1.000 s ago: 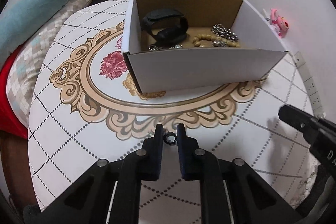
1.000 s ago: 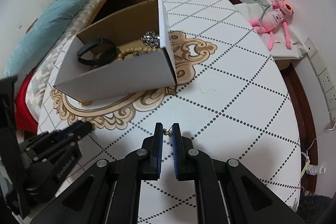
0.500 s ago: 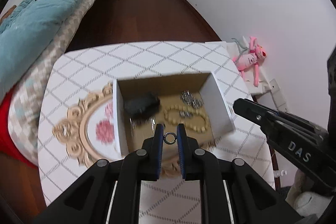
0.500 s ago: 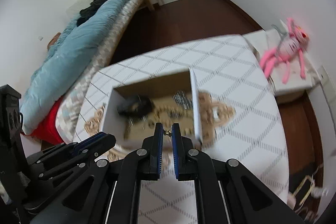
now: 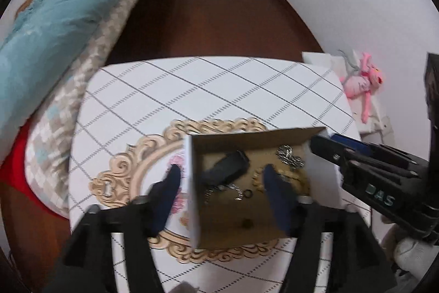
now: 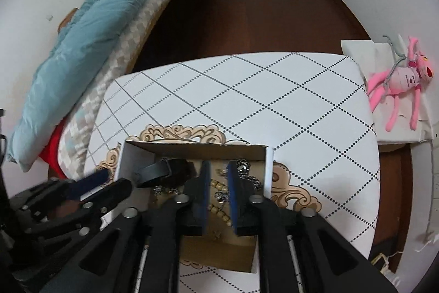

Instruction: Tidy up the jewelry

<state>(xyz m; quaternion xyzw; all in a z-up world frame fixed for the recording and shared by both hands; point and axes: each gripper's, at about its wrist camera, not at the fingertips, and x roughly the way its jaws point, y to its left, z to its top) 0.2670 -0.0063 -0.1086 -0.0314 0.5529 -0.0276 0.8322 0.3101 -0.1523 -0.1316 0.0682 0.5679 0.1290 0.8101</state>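
Note:
An open cardboard box [image 5: 192, 183] [image 6: 269, 172] sits on the patterned table [image 5: 219, 89]. Inside lie a black wristband [image 5: 227, 168] [image 6: 164, 169], a wooden bead bracelet [image 5: 290, 180] [image 6: 216, 208], a silver chain [image 5: 288, 155] [image 6: 247, 172] and a small dark ring [image 5: 247, 194]. My left gripper [image 5: 221, 172] is wide open above the box, empty. My right gripper [image 6: 218, 169] hangs over the box with its jaws a little apart and nothing between them; it also shows in the left wrist view [image 5: 365, 172].
A bed with a blue quilt [image 5: 55, 13] runs along the left. A pink plush toy [image 6: 403, 81] lies on a white stand right of the table. Dark wood floor [image 5: 214, 15] lies beyond the table's far edge.
Both grippers rose from the table to above the box. The left jaws opened wide and the ring now lies in the box. The right jaws parted and the small earring is gone from them.

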